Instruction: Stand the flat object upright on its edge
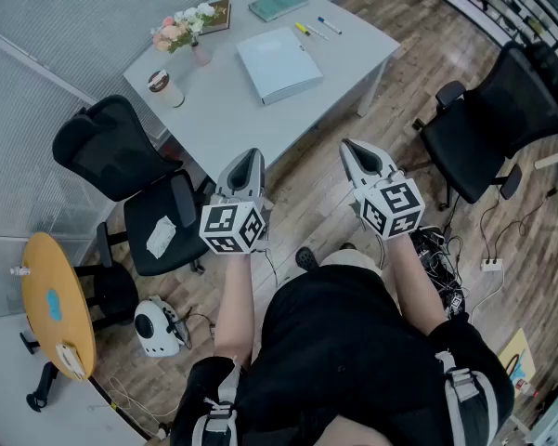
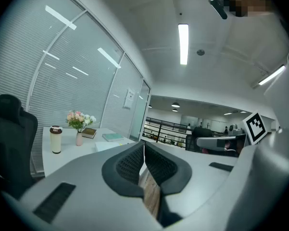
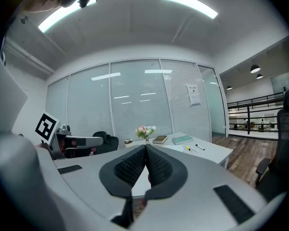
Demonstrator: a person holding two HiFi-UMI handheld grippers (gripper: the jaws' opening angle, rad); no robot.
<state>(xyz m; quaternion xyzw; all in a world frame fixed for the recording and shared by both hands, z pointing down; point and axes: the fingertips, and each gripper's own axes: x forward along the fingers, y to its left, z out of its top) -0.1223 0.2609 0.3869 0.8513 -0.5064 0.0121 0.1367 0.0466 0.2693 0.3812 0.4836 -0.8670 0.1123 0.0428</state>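
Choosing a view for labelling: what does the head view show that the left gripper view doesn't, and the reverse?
Head view only: the yellow round table and the floor cables.
Left gripper view only: the ceiling light, the railing, and the left gripper seen along its jaws, which are shut with nothing between them.
Both: the grey table with the flowers, cup, teal book and the pale blue folder lying flat.

Your left gripper (image 1: 244,164) and right gripper (image 1: 359,155) held side by side ahead of you, both empty, jaws together, tilted slightly down, forearms extended
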